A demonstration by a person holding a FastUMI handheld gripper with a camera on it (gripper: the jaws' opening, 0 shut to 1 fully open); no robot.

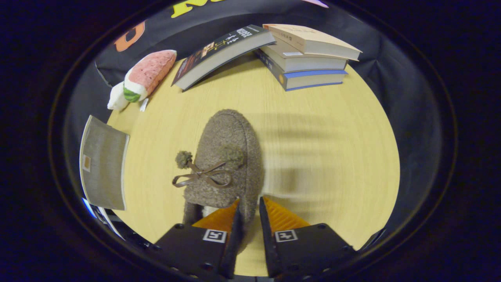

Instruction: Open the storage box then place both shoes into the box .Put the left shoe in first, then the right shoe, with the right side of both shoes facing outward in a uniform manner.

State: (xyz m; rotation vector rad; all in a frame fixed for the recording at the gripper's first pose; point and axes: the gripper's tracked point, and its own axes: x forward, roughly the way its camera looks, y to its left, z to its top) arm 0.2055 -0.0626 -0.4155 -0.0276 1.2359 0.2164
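A staged recording booth is indicated; a pale wooden table (pixel 313 156) is enclosed by black cloth walls (pixel 395 78); household props are laid out: stacked books (pixel 305 58), a plush toy (pixel 143 78).

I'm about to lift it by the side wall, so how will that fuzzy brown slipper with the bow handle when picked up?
The fuzzy slipper looks soft-walled, so it will probably sag or fold from the tool, whose fingers pinch its heel wall. The fleecy fabric should grip well rather than slip. It seems light for its size; the pom-pom bow may dangle.
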